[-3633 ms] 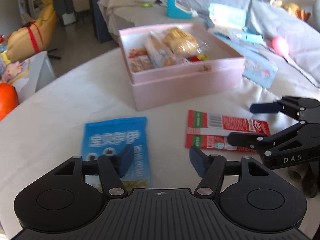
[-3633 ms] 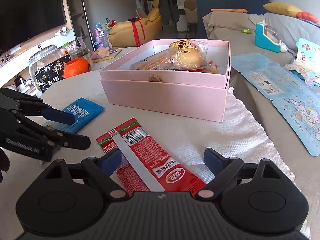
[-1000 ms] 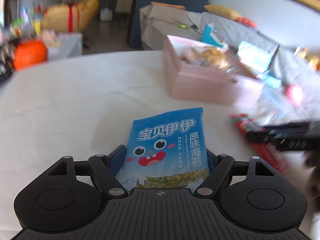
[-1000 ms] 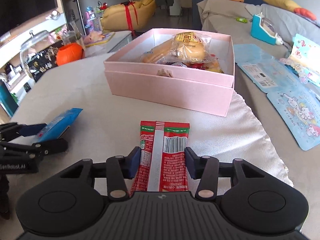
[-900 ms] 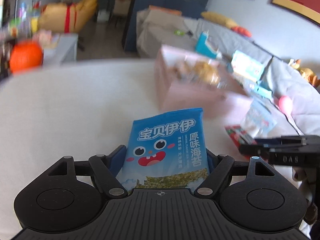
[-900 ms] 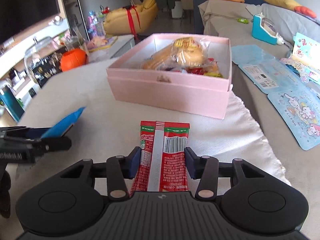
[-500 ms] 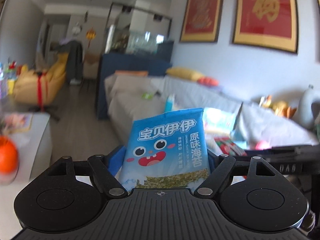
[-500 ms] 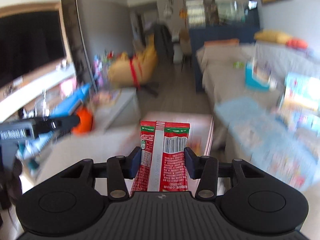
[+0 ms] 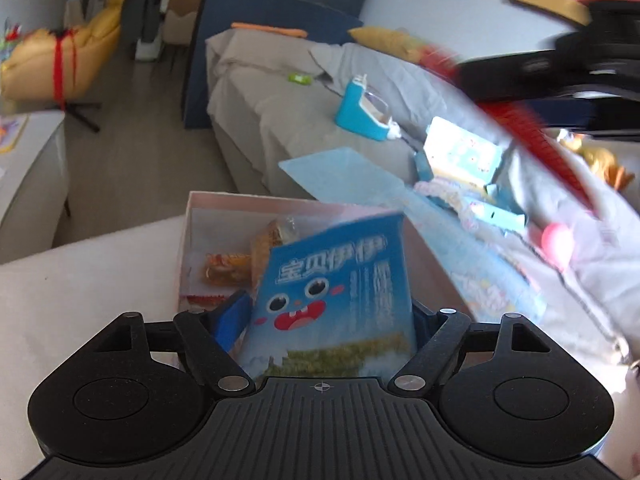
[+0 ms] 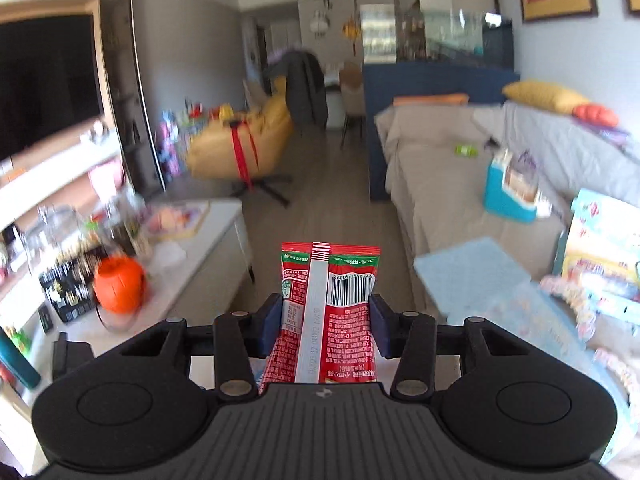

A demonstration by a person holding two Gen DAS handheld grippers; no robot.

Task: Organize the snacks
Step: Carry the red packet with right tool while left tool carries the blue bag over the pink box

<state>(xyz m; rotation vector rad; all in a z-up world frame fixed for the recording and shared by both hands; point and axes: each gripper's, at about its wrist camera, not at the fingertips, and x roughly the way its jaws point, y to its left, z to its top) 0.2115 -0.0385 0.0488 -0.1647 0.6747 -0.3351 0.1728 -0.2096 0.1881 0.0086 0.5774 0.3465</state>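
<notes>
While the left hand-held gripper (image 9: 332,320) grips the blue seaweed packet (image 9: 336,292) above the pink box (image 9: 192,216), it could snag the rim; the right hand-held gripper (image 10: 325,326) clamps the red packet (image 10: 330,312).

Seaweed pack (image 9: 332,300): blue, white lettering, cartoon face with red mouth, green-yellow strip at the bottom. Red pack (image 10: 330,316): red, green top band, white centre seam, white barcode patch. Box (image 9: 188,240): pale pink, white inside. Tools (image 9: 320,320) (image 10: 324,320): black, blue pads. Pumpkin (image 10: 118,284): orange. Sofa (image 10: 440,184): grey cover. Desk (image 9: 80,280): white.
</notes>
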